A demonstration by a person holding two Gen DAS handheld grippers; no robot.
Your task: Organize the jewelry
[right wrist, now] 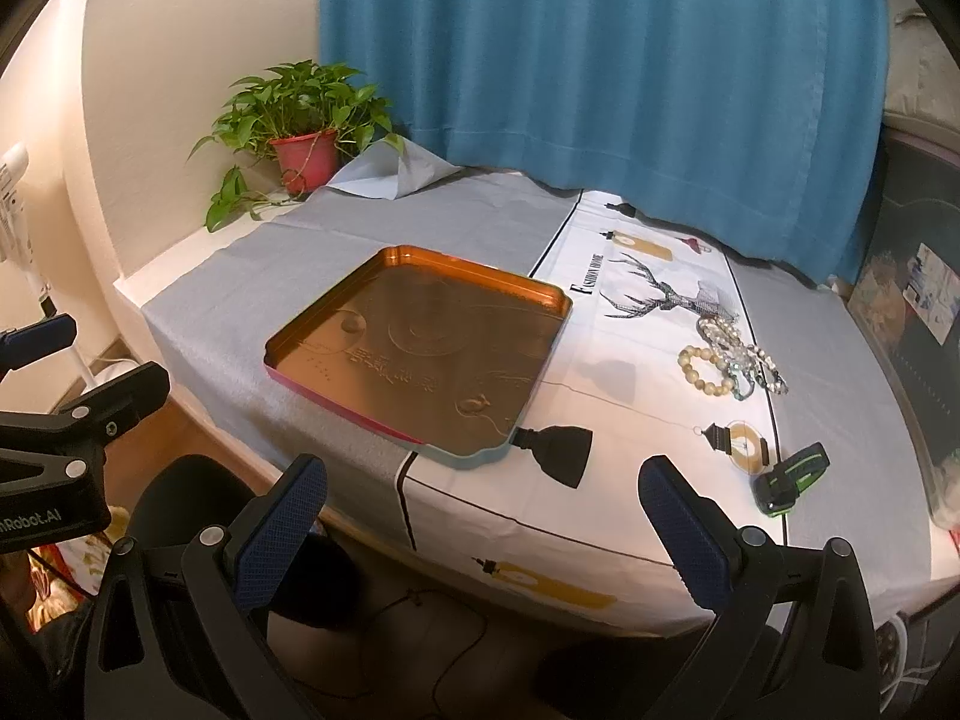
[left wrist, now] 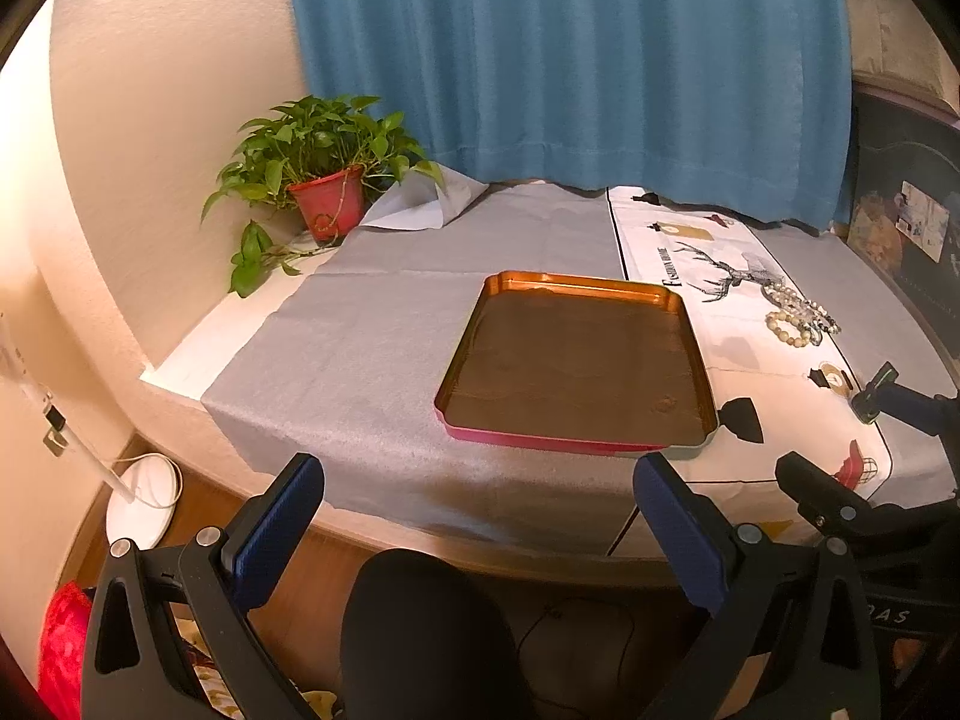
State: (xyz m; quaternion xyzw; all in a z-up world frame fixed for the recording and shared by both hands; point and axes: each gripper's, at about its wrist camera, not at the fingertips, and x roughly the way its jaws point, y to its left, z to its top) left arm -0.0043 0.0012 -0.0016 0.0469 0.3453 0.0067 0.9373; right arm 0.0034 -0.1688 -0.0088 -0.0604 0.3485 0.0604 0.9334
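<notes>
A shallow gold metal tray lies empty on the table, straddling the grey cloth and the white printed runner. A heap of bead bracelets lies on the runner to the tray's right, near the printed deer. My left gripper is open and empty, held off the table's front edge, short of the tray. My right gripper is open and empty, also off the front edge, nearer the runner. Neither touches anything.
A potted green plant stands at the back left corner. A blue curtain hangs behind the table. A small black and green device lies on the runner near the front right. A white fan base stands on the floor.
</notes>
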